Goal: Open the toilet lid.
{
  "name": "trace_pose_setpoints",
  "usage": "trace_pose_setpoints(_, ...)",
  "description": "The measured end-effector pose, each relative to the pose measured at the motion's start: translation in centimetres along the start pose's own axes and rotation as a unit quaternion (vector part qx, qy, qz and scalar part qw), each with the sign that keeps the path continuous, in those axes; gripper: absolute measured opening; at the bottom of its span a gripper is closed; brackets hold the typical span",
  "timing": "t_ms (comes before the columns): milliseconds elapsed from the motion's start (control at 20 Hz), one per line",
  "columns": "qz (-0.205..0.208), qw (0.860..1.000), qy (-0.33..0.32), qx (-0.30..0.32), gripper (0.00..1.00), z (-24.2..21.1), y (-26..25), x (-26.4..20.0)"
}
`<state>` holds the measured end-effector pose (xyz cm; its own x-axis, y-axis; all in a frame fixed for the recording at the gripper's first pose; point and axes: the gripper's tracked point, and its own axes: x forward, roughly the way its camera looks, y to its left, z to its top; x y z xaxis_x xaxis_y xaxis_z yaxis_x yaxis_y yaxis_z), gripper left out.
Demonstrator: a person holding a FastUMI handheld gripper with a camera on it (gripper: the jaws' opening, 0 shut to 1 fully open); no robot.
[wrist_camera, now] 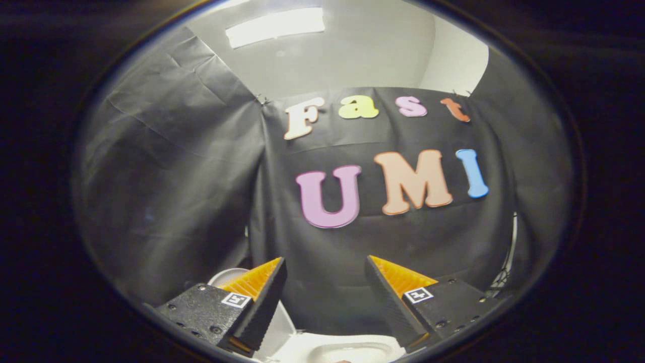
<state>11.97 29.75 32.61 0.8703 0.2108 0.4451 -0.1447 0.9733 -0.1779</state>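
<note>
One gripper (326, 262), two fingers spread wide apart, jaws released and gripping nothing; a square marker tag on each finger base, two in all. One toilet (322, 352) low between and beneath the fingers, white, seen only in part: a rounded white piece, likely the toilet lid (233, 275), behind and beside the left finger, and a pale flat top with a shallow oval recess just under the gap between the fingers. Whether raised or down, cannot tell. Beyond the toilet, black cloth wall (201, 166), creased, hung in two panels meeting at a corner. Above the cloth, white ceiling (352, 50) with one long light panel (275, 26).
</note>
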Motion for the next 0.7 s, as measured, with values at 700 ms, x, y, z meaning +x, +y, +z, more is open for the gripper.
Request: trace_pose_setpoints(700,0.005,0.997,0.070,0.017,0.89,-6.3,-15.8,-6.6)
